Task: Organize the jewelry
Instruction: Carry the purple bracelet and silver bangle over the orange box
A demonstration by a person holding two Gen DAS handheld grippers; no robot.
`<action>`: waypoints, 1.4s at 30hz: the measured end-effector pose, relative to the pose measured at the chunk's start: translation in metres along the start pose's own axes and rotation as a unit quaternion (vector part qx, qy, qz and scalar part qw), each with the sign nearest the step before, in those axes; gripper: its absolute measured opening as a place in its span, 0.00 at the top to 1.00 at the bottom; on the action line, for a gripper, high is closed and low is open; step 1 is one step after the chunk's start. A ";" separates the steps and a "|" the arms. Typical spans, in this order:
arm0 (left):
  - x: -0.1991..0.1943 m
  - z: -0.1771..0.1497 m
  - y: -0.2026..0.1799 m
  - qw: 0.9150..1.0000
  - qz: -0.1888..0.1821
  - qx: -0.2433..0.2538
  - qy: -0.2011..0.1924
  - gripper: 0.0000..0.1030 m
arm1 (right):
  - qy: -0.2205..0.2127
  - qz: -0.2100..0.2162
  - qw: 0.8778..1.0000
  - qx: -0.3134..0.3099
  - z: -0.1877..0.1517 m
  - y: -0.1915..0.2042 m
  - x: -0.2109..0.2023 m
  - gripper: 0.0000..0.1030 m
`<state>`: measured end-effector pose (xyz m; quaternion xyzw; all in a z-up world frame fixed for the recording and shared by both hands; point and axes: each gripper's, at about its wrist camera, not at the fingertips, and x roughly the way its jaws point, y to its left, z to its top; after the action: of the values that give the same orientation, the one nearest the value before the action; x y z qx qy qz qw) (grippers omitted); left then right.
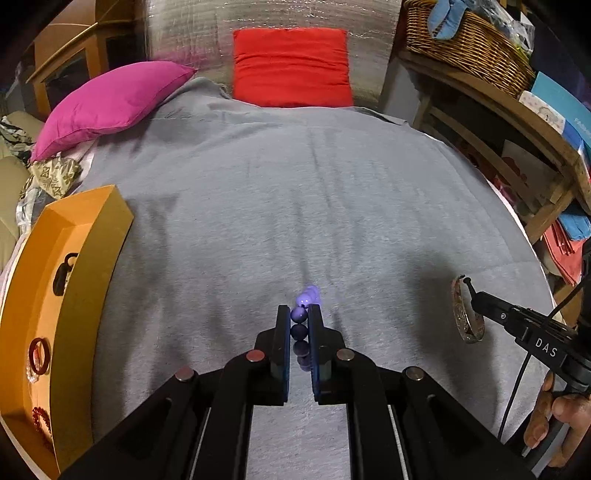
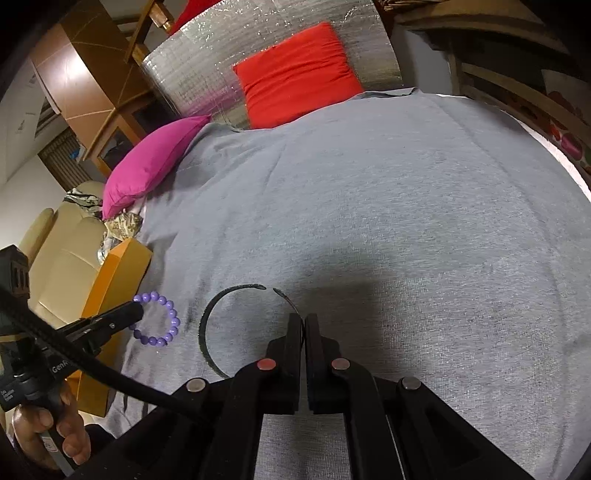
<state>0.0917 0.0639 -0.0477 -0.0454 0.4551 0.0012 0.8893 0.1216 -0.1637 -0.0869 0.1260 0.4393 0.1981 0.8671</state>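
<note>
The left gripper is clamped on a purple bead bracelet, which hangs off the grey blanket, just beside the orange tray. The right gripper is pinched tight on an open cuff bangle, also raised above the blanket. Inside the tray lie a dark ring-shaped piece, a red bangle and red beads. Beyond the tray a magenta cushion rests at the blanket's far edge, with a red cushion against silver foil padding
</note>
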 end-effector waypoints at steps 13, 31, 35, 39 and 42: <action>-0.012 -0.005 0.020 1.000 0.000 -0.025 -0.013 0.91 | 0.006 -0.023 0.999 -0.023 0.002 0.017 0.003 0.98; -0.028 -0.009 0.035 0.999 0.005 -0.039 -0.025 0.91 | 0.002 -0.037 0.998 -0.051 0.007 0.038 0.001 0.98; -0.030 -0.010 0.038 0.999 0.008 -0.043 -0.027 0.91 | 0.001 -0.035 0.998 -0.054 0.009 0.039 0.001 0.98; -0.036 -0.012 0.045 0.998 0.010 -0.050 -0.031 0.91 | 0.001 -0.032 0.998 -0.060 0.010 0.044 0.002 0.98; -0.041 -0.015 0.053 0.998 0.010 -0.058 -0.036 0.91 | 0.002 -0.031 0.997 -0.069 0.012 0.053 0.003 0.98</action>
<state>0.0531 0.1168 -0.0278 -0.0918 0.4225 0.0382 0.9009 0.1206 -0.1157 -0.0616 0.0514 0.4301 0.2015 0.8785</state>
